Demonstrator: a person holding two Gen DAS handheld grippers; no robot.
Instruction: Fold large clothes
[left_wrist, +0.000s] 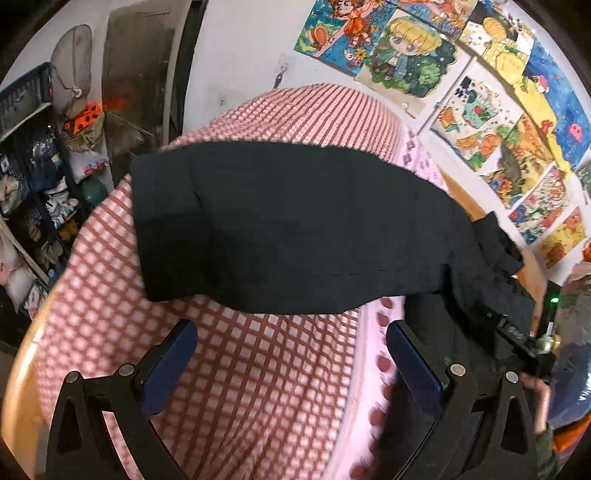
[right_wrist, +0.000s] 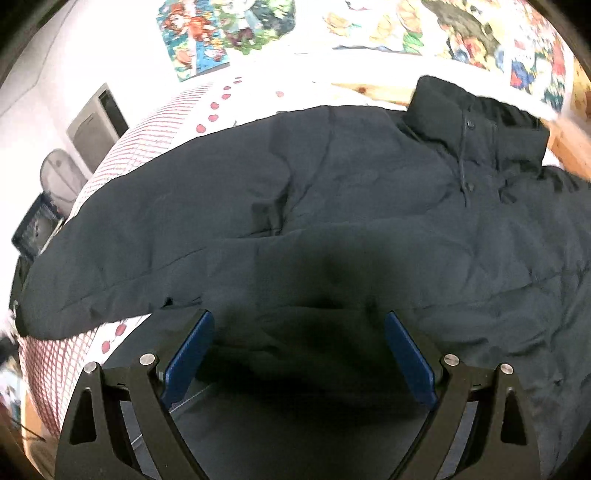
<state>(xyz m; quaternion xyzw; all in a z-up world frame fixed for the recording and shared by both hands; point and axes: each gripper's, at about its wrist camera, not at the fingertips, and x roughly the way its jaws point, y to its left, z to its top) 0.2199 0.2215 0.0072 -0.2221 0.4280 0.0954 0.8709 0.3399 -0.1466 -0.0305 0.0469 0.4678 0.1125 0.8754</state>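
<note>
A large black padded jacket (right_wrist: 332, 206) lies spread across a bed, collar (right_wrist: 476, 118) toward the far right. In the left wrist view one sleeve (left_wrist: 288, 229) lies flat over the red-and-white checked bedcover (left_wrist: 258, 387). My left gripper (left_wrist: 291, 332) hovers open over the checked cover just short of the sleeve's near edge, nothing between its blue pads. My right gripper (right_wrist: 299, 328) stands open above the jacket's body, its pads apart and not pressing the fabric. The other tool (left_wrist: 532, 332) and a hand (left_wrist: 537, 387) show at the right edge of the left wrist view.
Colourful drawings (left_wrist: 480, 92) cover the wall behind the bed. A wooden bed frame (right_wrist: 565, 144) runs along the far side. Shelves with toys and bags (left_wrist: 40, 192) stand at the left. A pink strip with red cherry prints (left_wrist: 380, 365) borders the checked cover.
</note>
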